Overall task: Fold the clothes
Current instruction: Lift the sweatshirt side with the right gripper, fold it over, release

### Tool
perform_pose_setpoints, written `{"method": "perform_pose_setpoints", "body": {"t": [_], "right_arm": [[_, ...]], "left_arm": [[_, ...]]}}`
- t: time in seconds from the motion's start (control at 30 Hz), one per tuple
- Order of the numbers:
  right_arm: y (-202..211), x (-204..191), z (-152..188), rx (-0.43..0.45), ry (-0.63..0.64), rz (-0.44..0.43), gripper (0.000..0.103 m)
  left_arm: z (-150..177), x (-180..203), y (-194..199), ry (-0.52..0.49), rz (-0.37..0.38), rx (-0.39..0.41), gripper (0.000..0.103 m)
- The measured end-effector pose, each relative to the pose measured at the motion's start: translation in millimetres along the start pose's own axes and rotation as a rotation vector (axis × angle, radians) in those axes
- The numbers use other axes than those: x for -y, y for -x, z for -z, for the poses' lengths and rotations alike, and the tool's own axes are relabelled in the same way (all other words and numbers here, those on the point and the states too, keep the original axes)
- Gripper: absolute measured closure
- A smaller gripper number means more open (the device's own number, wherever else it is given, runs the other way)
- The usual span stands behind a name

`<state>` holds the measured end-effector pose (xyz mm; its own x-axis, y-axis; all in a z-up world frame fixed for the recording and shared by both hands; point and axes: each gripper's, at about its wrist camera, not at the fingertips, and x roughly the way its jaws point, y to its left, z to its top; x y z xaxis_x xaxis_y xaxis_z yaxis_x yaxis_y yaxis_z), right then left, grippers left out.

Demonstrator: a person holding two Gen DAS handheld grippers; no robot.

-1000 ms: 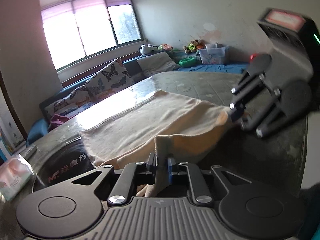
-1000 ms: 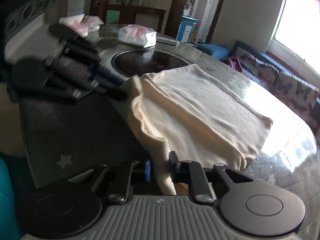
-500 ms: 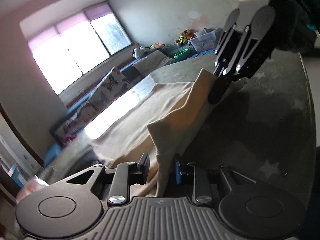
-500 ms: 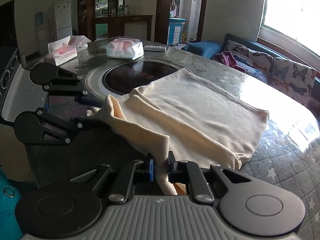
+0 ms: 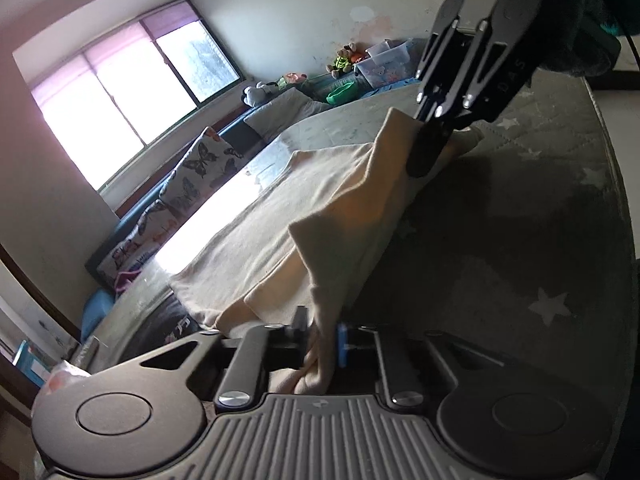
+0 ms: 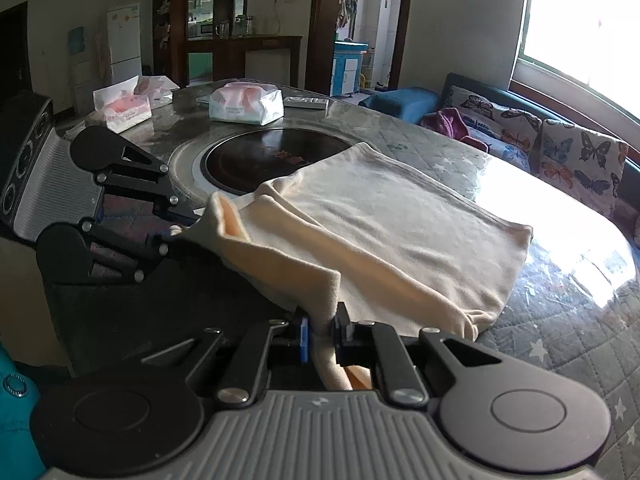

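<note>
A cream garment (image 6: 400, 224) lies spread on the round quilted table (image 6: 560, 352); it also shows in the left wrist view (image 5: 280, 240). My left gripper (image 5: 322, 340) is shut on one near corner of it, seen from the right wrist view (image 6: 180, 232). My right gripper (image 6: 322, 332) is shut on the other near corner, seen from the left wrist view (image 5: 424, 152). The near edge is lifted off the table between the two grippers. The far part lies flat.
A black round hob (image 6: 276, 156) sits in the table's middle, partly under the garment. Two tissue packs (image 6: 244, 106) (image 6: 124, 108) and a remote (image 6: 306, 102) lie at the far side. A sofa with butterfly cushions (image 6: 560, 152) runs under the window.
Both grippers have raised the garment's near edge and swung around. The edge now hangs taut between them, higher above the table than one second ago.
</note>
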<state>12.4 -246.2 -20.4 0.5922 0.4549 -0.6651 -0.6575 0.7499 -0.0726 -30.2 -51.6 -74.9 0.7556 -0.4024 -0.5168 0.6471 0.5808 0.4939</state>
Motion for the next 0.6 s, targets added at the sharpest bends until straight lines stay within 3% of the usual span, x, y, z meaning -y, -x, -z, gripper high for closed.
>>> {"method": "perform_pose_setpoints", "body": {"t": [0.23, 0.6], "right_arm": [[21.0, -5.0, 0.2, 0.026, 0.017, -0.013, 0.094], [91.0, -32.7, 11.3, -0.017, -0.012, -0.103, 0.094]], "left_arm": [[-5.7, -11.5, 16.5, 0.060, 0.055, 0.027, 0.093], [-10.8, -1.7, 89.5, 0.175, 0.203, 0.071, 0.093]]}}
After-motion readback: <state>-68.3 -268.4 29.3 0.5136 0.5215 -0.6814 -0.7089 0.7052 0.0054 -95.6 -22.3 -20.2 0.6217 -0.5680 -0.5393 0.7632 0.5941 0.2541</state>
